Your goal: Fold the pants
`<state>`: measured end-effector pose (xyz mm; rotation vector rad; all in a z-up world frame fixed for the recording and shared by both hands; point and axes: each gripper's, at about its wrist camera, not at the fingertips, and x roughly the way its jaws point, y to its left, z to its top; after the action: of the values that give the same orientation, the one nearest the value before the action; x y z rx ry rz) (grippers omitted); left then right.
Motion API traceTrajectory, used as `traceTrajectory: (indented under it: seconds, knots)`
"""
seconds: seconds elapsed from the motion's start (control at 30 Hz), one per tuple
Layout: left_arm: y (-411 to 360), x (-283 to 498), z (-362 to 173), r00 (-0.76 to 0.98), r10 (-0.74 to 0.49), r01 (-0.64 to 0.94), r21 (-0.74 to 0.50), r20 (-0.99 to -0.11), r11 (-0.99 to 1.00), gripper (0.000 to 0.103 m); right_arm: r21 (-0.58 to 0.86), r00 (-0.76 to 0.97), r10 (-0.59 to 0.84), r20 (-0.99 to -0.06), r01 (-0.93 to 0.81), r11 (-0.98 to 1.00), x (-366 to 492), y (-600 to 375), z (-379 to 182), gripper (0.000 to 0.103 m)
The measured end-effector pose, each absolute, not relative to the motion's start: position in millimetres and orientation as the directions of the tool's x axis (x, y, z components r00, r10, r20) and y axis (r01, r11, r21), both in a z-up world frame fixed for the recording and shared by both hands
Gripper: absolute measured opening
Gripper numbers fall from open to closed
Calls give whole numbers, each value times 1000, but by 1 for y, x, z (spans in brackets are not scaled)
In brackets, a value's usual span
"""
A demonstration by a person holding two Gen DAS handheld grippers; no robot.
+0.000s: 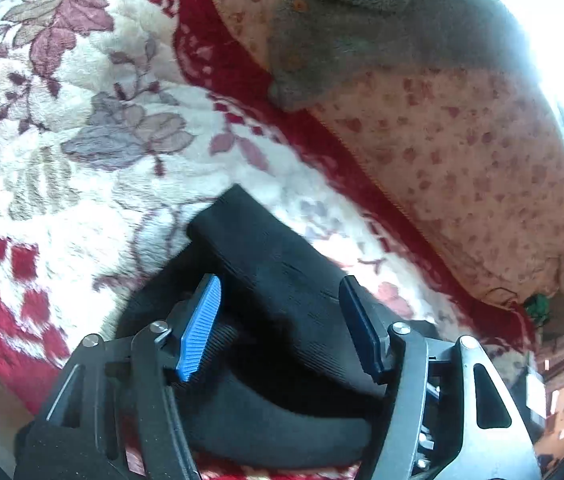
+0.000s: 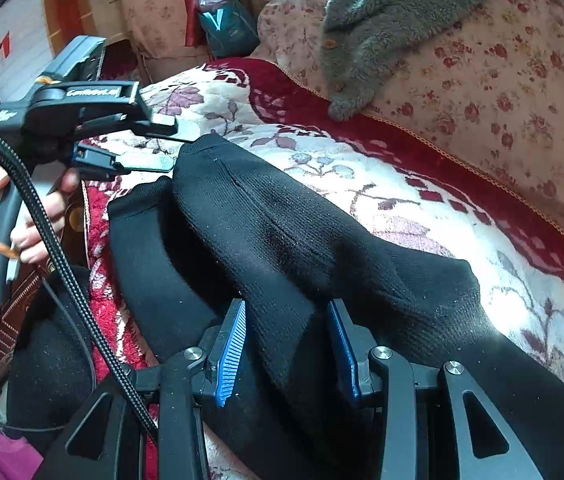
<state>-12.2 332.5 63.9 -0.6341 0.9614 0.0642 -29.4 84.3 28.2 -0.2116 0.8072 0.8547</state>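
Gripping a fold of the pants (image 2: 282,240), the right gripper (image 2: 288,346) has its blue pads pressed on a ridge of black knit at the bottom centre of its view. The left gripper (image 1: 280,326) stands with its jaws apart; cloth lies between them, but the pads do not press on it. The pants lie on the bed, over a floral blanket (image 1: 82,120), with one ribbed cuff toward the upper middle of the right view and a second leg beside it to the left.

Risk: with only one side clamped, any pull by the right gripper could drag the loose layers askew and undo the fold, since the soft blanket would bunch under the knit. The open left jaws could also snag a stray layer if they close without aiming.

Both grippers tilt steeply down at the bed. In the right view's left edge, a hand (image 2: 38,208) wraps the left gripper's handle, its cable trailing down.
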Motion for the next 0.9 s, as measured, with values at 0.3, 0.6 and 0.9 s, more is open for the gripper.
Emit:
traceTrajectory:
  seconds: [0.3, 0.6, 0.9]
  knots:
    - [344, 0, 39, 569, -232, -394, -509, -789, 765, 62, 300, 332, 664, -670, -697, 651, -12, 69, 22, 15]
    - [333, -3, 78, 658, -206, -326, -521, -724, 789, 13, 376, 318, 728, -607, -692, 616, -24, 56, 44, 7]
    - [342, -48, 106, 668, -213, -309, -525, -713, 793, 13, 363, 301, 763, -573, -741, 565, -62, 53, 74, 7]
